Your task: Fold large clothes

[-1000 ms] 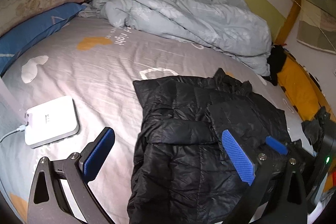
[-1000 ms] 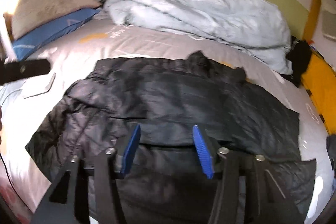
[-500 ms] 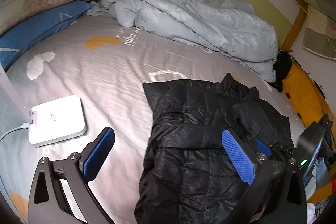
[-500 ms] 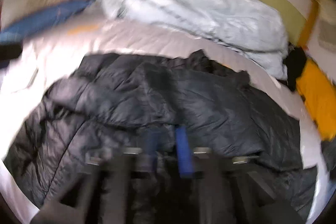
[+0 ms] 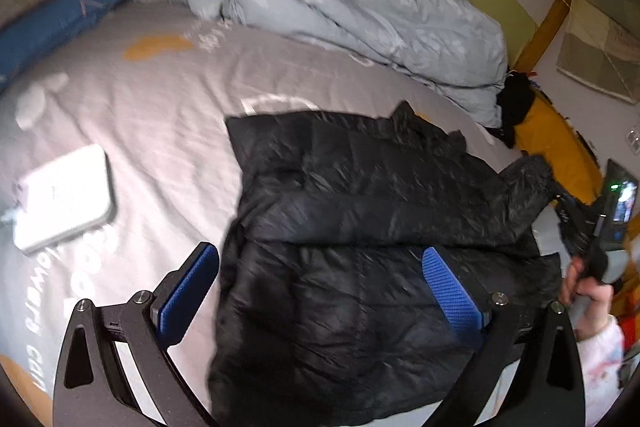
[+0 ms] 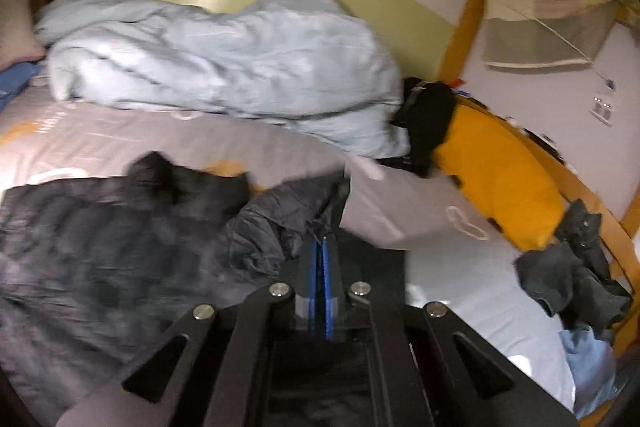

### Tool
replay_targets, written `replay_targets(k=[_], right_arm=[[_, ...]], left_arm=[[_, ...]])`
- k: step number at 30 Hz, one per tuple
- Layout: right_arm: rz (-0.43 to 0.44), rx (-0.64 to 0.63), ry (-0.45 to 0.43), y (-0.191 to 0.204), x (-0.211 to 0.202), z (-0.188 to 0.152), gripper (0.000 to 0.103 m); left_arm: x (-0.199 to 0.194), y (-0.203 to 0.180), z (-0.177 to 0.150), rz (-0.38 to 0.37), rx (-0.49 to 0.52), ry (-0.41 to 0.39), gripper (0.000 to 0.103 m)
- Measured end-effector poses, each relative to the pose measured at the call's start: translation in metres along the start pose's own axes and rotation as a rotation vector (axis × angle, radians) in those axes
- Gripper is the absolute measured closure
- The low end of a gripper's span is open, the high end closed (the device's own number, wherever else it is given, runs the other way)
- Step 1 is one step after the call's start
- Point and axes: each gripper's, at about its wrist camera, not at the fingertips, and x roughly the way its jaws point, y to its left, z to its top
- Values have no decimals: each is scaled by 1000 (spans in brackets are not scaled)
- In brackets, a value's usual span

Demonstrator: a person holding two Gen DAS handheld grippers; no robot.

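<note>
The jacket (image 5: 360, 227) lies across the lower middle of the left wrist frame, on the grey bedsheet (image 5: 160, 131), partly folded, with a sleeve band laid across its middle. The left claw (image 5: 320, 279) hangs released at the bottom of the frame, its blue pads wide apart over the jacket's near-left edge, holding nothing.

A second ago the right claw (image 6: 320, 259) stood wide over the jacket's near hem; now, at the centre of the right wrist frame, its pads are clenched together on a fold of the jacket's right side. That fabric (image 6: 280, 219) is lifted clear of the sheet and bunched just left of the pads. In the left view the same corner now stands up at the right edge, where it lay flat before.

So the right side is probably mid-fold, about to be carried leftward over the body. The puffy, slippery shell may slide out. The white box (image 5: 64, 199) sits at the left, well apart.
</note>
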Motion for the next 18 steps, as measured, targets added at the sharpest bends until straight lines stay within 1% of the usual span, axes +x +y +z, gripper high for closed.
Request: replay_targets(k=[2, 5, 7, 9, 10, 11, 12, 14, 17, 18], right_arm=[[1, 25, 51, -17, 20, -6, 101], [-11, 46, 87, -31, 43, -12, 101], [-28, 3, 112, -34, 58, -14, 101], [-51, -10, 161, -38, 73, -18, 101], [-27, 16, 204, -47, 81, -20, 101], [23, 53, 220, -55, 81, -21, 101], [66, 94, 221, -63, 75, -24, 101], [121, 151, 210, -76, 61, -29, 101], [213, 189, 204, -95, 28, -45, 98], [236, 199, 199, -101, 17, -52, 94]], left_arm=[[4, -4, -2, 36, 27, 0, 2], [11, -8, -5, 92, 60, -4, 2], [16, -9, -6, 99, 60, 5, 2], [20, -9, -8, 100, 65, 16, 2], [21, -10, -9, 108, 74, 16, 2], [21, -11, -10, 121, 87, 11, 2], [21, -12, -11, 133, 101, 4, 2], [19, -15, -11, 156, 127, -10, 2], [16, -16, -12, 163, 139, -24, 2], [15, -15, -12, 165, 136, -28, 2]])
